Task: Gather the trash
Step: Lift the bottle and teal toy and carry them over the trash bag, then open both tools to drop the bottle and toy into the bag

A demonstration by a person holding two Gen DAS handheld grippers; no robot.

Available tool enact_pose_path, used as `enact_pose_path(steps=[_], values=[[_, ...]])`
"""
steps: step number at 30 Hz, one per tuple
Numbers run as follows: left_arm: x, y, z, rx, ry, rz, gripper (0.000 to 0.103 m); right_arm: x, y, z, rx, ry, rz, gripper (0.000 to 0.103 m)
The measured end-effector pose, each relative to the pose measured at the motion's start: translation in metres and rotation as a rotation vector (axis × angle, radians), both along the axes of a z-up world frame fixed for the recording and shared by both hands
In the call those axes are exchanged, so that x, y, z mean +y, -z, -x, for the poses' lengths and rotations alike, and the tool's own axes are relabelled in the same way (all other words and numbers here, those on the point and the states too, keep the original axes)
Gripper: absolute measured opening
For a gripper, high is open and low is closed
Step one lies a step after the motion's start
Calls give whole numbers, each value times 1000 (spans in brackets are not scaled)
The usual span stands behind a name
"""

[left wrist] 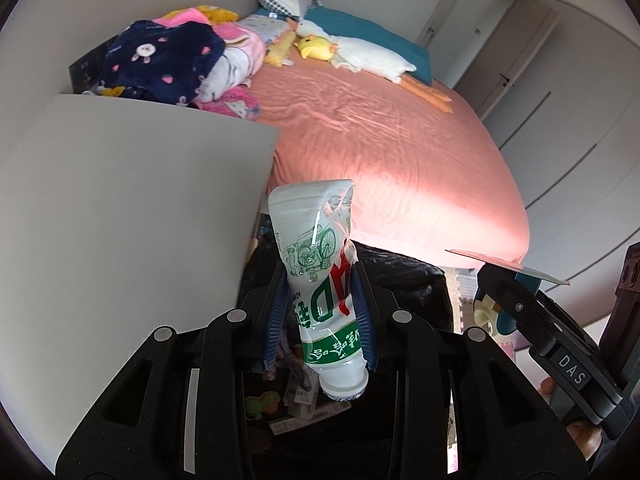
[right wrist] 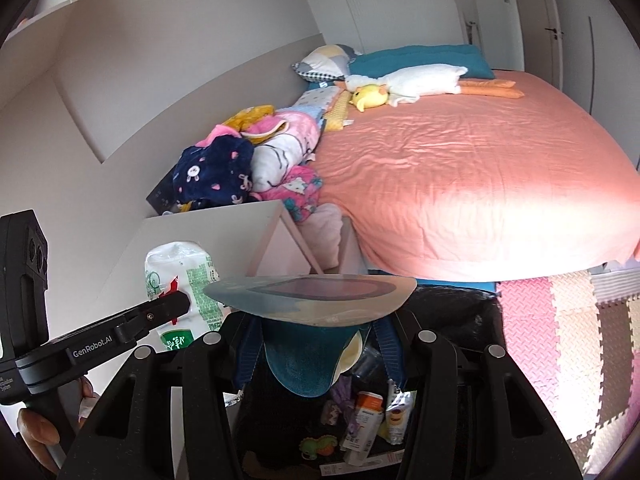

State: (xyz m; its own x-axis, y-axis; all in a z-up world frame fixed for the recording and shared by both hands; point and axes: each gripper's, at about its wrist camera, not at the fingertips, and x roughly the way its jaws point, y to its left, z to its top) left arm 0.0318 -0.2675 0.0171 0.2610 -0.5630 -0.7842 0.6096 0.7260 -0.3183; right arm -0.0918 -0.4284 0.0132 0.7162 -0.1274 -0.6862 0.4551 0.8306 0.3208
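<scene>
Two items are carried: the left gripper (left wrist: 320, 300) pinches a squashed white milk bottle (left wrist: 320, 272) across its waist, and the right gripper (right wrist: 316, 344) clamps a teal cup (right wrist: 304, 360) with its peeled lid (right wrist: 312, 292). Both hang over the black trash bag (right wrist: 460, 312) at 6 o'clock. Release only when centred above its opening. The white cabinet (left wrist: 140, 220) stands close at 9 o'clock and the bed (right wrist: 480, 168) at 12 o'clock; avoid both.

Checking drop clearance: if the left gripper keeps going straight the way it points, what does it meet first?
Likely the black trash bag right beyond the left gripper, which is clamped on a crushed white bottle. The pink bed lies further on. Depth is unclear, so the bag's rim is my best guess.
</scene>
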Motion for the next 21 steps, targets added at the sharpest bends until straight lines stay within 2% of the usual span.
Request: enact_pose_path(steps=[10,21], values=[[-35,3,23,-13,112,-24,31,-23,1,32,23,75,16,52],[-53,12,39,-38,203,-74,31,-35,6,49,39,129,3,52]])
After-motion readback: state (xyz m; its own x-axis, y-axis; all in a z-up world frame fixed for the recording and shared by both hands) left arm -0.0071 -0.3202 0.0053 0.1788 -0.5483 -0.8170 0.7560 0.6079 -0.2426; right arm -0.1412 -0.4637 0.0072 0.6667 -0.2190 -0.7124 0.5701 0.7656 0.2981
